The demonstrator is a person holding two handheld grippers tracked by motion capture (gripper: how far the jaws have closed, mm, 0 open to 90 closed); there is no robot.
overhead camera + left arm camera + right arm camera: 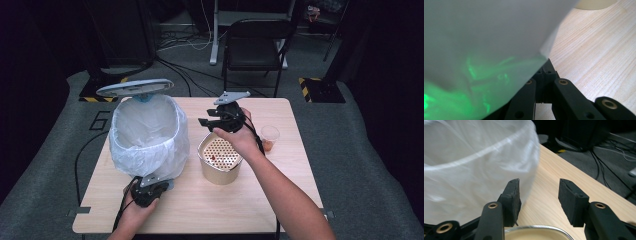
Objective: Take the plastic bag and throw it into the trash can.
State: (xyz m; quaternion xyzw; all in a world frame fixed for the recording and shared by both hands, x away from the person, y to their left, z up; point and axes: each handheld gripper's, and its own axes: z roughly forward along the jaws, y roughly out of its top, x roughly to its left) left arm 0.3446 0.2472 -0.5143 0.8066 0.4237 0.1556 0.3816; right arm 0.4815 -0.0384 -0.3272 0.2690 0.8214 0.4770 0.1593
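We see lined bin at desk left edge, lid up. Left gripper at near edge, fingers pressed together against liner (nothing visibly pinched). Right gripper above metal pot mid-desk, fingers wide, empty. Plastic cup near right edge.

Light wooden table is carrying a bin lined with a white bag, a metal pot beside it, and a clear cup sitting farther right.
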